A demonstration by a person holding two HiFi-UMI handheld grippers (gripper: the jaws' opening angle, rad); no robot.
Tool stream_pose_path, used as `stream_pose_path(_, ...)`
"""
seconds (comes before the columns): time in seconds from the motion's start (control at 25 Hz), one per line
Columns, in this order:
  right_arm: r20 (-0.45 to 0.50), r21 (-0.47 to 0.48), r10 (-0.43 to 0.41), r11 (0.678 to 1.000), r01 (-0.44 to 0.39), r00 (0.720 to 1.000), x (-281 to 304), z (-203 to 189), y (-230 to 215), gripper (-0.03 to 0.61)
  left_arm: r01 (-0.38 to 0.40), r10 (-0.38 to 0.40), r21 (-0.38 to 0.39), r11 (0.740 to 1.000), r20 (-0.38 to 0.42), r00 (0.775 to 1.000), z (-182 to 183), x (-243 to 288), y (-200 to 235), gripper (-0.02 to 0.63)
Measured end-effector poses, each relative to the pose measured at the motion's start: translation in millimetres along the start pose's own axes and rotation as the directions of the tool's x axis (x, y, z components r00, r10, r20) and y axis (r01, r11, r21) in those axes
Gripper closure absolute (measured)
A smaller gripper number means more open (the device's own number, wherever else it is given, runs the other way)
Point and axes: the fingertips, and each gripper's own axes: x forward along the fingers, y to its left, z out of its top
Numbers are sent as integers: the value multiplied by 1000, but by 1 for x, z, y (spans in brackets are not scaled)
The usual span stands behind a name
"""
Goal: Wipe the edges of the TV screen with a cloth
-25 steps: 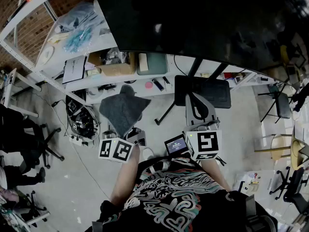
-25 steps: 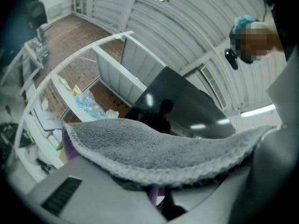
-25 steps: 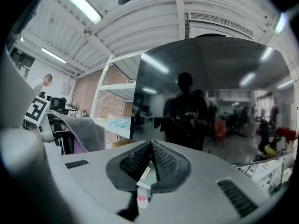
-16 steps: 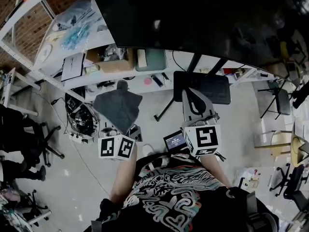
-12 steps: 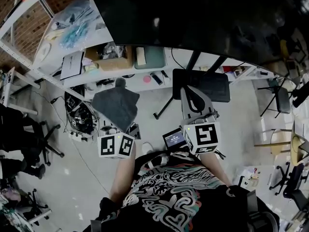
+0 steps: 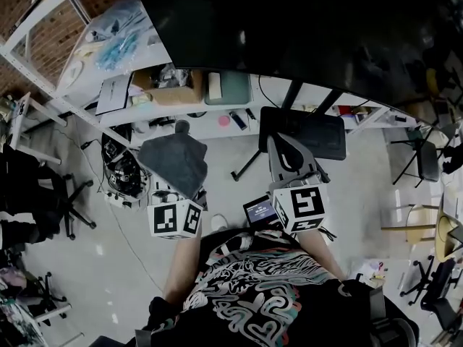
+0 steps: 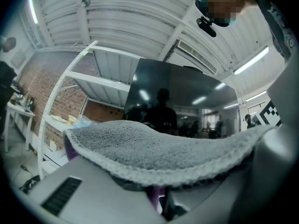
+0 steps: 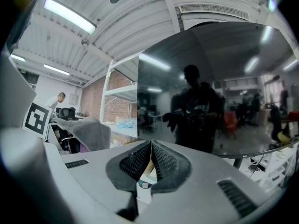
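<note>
Fingers on the right gripper (image 8: pixel 150 158) are pressing together, w/ nothing btwn their dark ribbed pads (image 8: pixel 164 164). Fingers on the left gripper (image 7: pixel 156 197) are pinching the grey cloth (image 7: pixel 159 148), which is draping over them & hiding their tips in the left gripper view.

In the head view the cloth (image 6: pixel 173 163) is hanging spread out at left of ctr, over the floor (image 6: pixel 231 150) and well apart from the TV screen (image 6: pixel 304 27). That screen is filling the top of the frame, dark & glossy. The 2 grippers are pointing toward it, neither one touching it.

In the right gripper view the screen (image 8: pixel 210 92) is reflecting a person's dark outline & ceiling lights. In the left gripper view it (image 7: pixel 182 106) is showing above the cloth's upper edge.

A black TV stand (image 6: pixel 302 132) is sitting below the screen at ctr of the head view, just beyond the right gripper's (image 6: pixel 282 144) tips. A white shelf rack (image 6: pixel 43 31) at upper left is carrying boxes, papers & plastic bags. The person's patterned shirt (image 6: pixel 253 288) is filling the bottom ctr.
</note>
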Motion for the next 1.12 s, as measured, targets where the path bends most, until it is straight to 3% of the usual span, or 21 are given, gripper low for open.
stream_pose_path(0.24,0,5,67,998,-67,998,-9,-9,-4,549,-36,40,92,995,-35,999,-7,-7,-16,583)
stream_pose_path(0.44,-13,8,112,994,-112,994,-15,-20,-3,549,-71,77,100,992,-63,995,-17,-20,-20,583)
stream_pose_path(0.8,-8,19,130,991,-130,991,4,-18,-2,549,-99,108,114,989,-76,991,-23,-10,0,582)
stream_pose_path(1.12,-35,20,99,995,-98,994,59,-19,-9,548,-65,78,134,989,-98,992,-34,43,35,582)
